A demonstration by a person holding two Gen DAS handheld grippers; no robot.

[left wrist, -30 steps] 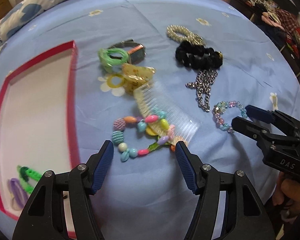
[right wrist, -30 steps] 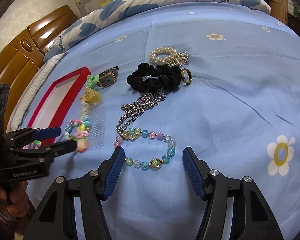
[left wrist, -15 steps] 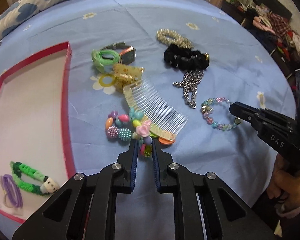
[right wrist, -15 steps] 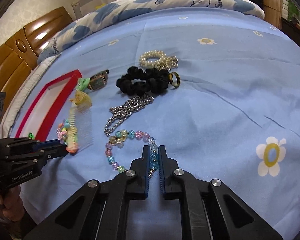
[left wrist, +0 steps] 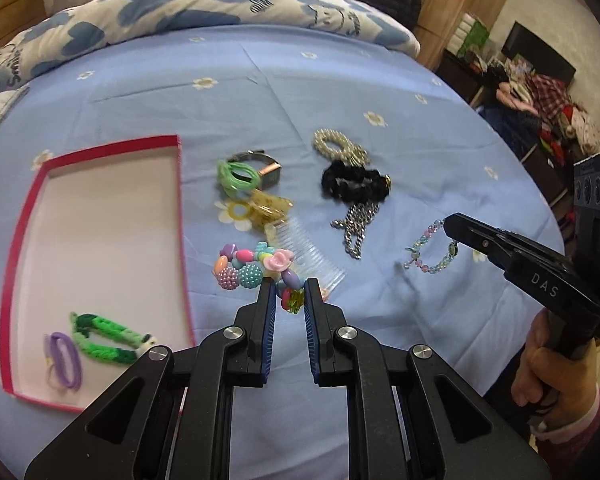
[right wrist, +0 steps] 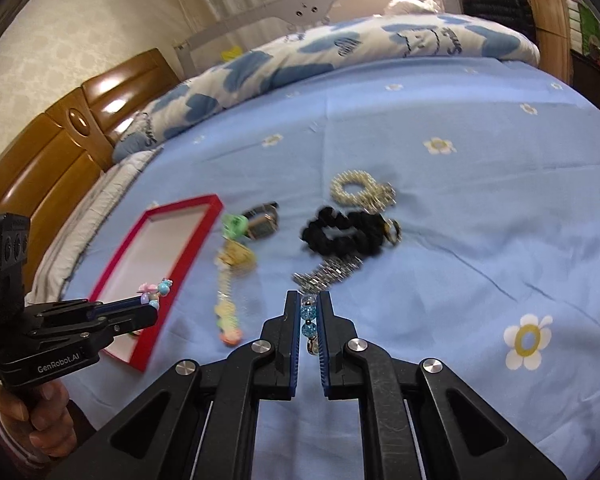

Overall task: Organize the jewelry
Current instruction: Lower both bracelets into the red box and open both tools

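Observation:
My left gripper (left wrist: 288, 286) is shut on a chunky multicoloured bead bracelet (left wrist: 252, 270) and holds it lifted above the blue bedsheet, right of the red-rimmed tray (left wrist: 100, 240). It also shows in the right wrist view (right wrist: 156, 289). My right gripper (right wrist: 309, 300) is shut on a pastel crystal bead bracelet (right wrist: 309, 314), which hangs from its jaws in the left wrist view (left wrist: 432, 250). A clear comb (left wrist: 308, 252), silver chain (left wrist: 356, 224), black scrunchie (left wrist: 354, 184), pearl band (left wrist: 338, 146), watch (left wrist: 266, 168) and green ties (left wrist: 234, 174) lie on the sheet.
The tray holds a green hair clip (left wrist: 108, 338) and a purple tie (left wrist: 62, 360) at its near end. A yellow clip (left wrist: 268, 208) and a gold ring (right wrist: 394, 232) lie among the jewelry. A quilt (right wrist: 340, 56) lies along the far side of the bed.
Both grippers closed on their bracelets and have lifted them off the sheet. The colourful bracelet has come away from the comb, and the crystal bracelet now dangles.

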